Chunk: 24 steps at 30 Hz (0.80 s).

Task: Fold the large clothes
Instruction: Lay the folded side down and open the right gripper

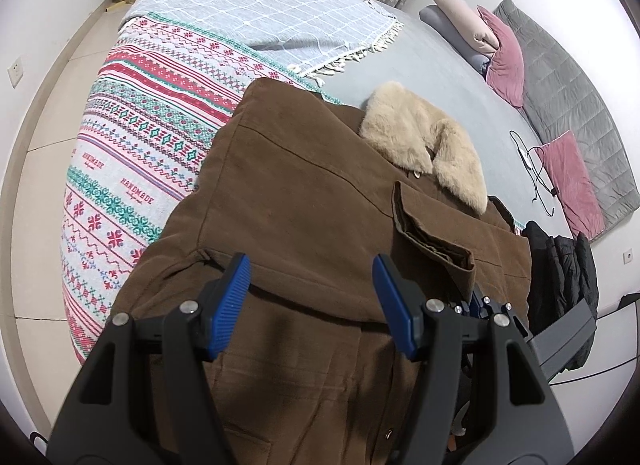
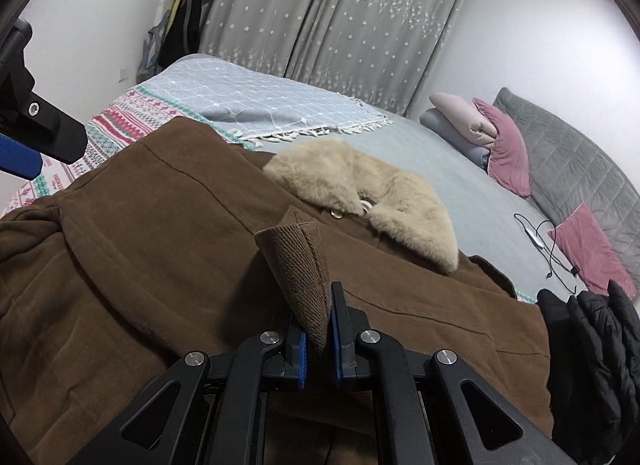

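Right gripper (image 2: 318,335) fingers pinch the brown coat's (image 2: 160,245) cuff (image 2: 300,265).

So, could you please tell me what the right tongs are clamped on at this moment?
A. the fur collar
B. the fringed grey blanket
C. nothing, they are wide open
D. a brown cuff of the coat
D: in the right wrist view the right tongs are shut on the brown cuff of the coat, with the fur collar lying apart, further up the bed.

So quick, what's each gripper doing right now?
Left gripper: open, holding nothing, above the brown coat.
Right gripper: closed on the coat's sleeve cuff.
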Available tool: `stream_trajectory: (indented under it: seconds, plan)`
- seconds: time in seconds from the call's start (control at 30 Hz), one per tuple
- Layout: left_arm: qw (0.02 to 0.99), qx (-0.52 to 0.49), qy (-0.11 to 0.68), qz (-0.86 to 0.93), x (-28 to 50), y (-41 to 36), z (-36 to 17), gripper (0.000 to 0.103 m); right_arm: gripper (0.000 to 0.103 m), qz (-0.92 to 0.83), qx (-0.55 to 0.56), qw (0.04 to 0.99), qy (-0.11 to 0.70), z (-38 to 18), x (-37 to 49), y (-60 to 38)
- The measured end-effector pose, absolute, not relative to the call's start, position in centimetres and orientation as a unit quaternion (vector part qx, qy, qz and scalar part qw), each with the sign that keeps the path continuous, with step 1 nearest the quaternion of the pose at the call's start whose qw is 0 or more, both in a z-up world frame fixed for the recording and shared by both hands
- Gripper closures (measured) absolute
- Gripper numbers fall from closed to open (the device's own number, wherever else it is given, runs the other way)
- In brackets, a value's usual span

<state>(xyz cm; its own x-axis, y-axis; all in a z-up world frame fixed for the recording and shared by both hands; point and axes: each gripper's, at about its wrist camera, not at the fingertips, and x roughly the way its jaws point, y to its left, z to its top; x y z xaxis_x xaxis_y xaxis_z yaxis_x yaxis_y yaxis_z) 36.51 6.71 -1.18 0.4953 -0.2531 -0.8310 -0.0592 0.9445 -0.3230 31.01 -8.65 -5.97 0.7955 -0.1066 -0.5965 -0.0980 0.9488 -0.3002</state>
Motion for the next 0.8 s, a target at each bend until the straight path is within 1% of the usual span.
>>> stream_trajectory:
  seconds: [0.2, 0.27, 0.37, 0.4, 0.43, 0.47, 0.5, 0.57, 0.7, 0.8]
  plan:
    - [0.849, -0.161, 0.5, -0.06, 36.7, 6.5, -1.3, 0.039, 0.093, 0.008, -0.155, 0.93, 0.332, -6.3, 31.0, -8.7]
    - [0.849, -0.166, 0.499, -0.062, 36.8, 6.4, -1.3, 0.039, 0.09, 0.028, -0.148, 0.923, 0.354, -6.4, 31.0, -8.7]
    - [0.846, -0.18, 0.498, -0.071, 37.2, 6.0, -1.6, 0.038, 0.081, 0.098, -0.093, 0.91, 0.392, -5.1, 30.7, -10.2]
    - [0.843, -0.186, 0.499, -0.076, 37.3, 5.8, -1.8, 0.038, 0.079, 0.125, -0.054, 0.907, 0.399, -4.1, 30.5, -11.7]
    - [0.84, -0.194, 0.5, -0.083, 37.5, 5.5, -2.1, 0.038, 0.075, 0.146, -0.015, 0.901, 0.407, -3.1, 30.5, -13.4]
    - [0.835, -0.203, 0.502, -0.093, 37.7, 5.0, -2.4, 0.038, 0.07, 0.158, 0.015, 0.896, 0.415, -2.1, 30.4, -15.3]
    - [0.832, -0.209, 0.503, -0.106, 37.9, 4.2, -2.8, 0.038, 0.067, 0.158, 0.029, 0.895, 0.417, -1.6, 30.3, -16.6]
    - [0.828, -0.208, 0.505, -0.126, 38.4, 2.4, -3.5, 0.038, 0.059, 0.131, 0.044, 0.899, 0.417, -0.4, 29.9, -20.5]
    - [0.822, -0.18, 0.521, -0.144, 39.4, -2.1, -5.7, 0.038, 0.059, 0.065, 0.043, 0.899, 0.432, -1.5, 29.0, -26.3]
    - [0.833, -0.105, 0.53, -0.124, 39.3, -5.0, -7.6, 0.038, 0.059, 0.038, 0.086, 0.895, 0.436, -4.6, 28.1, -30.5]
